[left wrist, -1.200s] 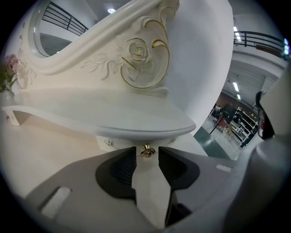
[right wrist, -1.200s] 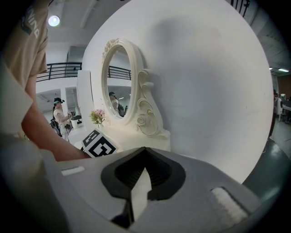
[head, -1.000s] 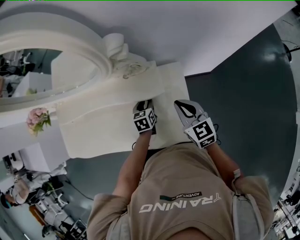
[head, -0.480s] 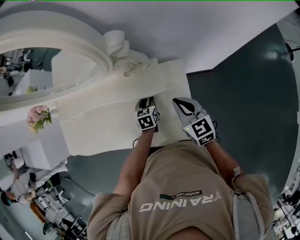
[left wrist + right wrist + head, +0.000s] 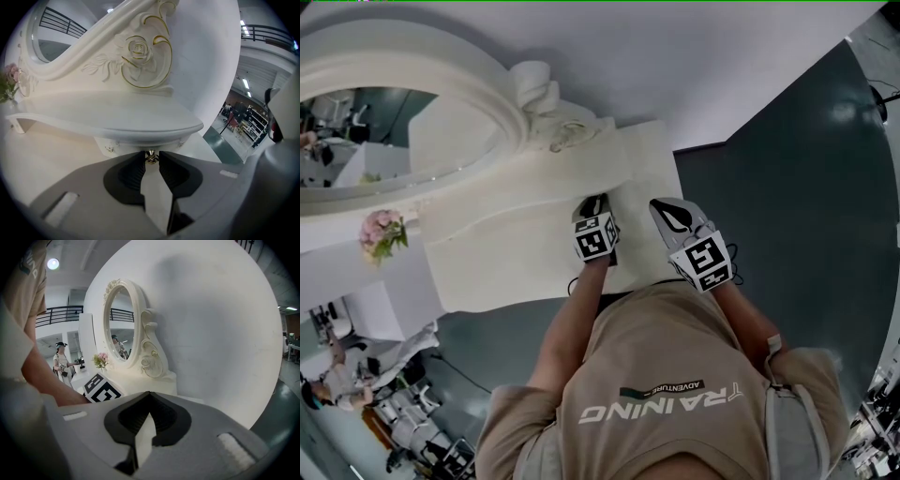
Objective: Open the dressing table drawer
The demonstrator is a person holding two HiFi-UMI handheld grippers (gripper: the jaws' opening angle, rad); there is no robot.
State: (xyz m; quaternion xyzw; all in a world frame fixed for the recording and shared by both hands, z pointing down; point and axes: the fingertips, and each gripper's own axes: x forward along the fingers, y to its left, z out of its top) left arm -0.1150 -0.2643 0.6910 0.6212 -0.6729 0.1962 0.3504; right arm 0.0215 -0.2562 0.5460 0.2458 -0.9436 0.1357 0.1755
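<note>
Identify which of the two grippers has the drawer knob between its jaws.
The left gripper: its jaws have just been closing and pinch the small gold knob under the tabletop. The right gripper is shut on nothing.

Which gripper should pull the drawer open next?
Left. The left gripper has just been closing its jaws on the gold knob of the drawer. The right gripper is shut, empty, off to the side.

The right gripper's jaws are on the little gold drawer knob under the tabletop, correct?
No. It is the left gripper whose jaws, having just been closing, grip the gold drawer knob under the tabletop. The left gripper view shows it.
</note>
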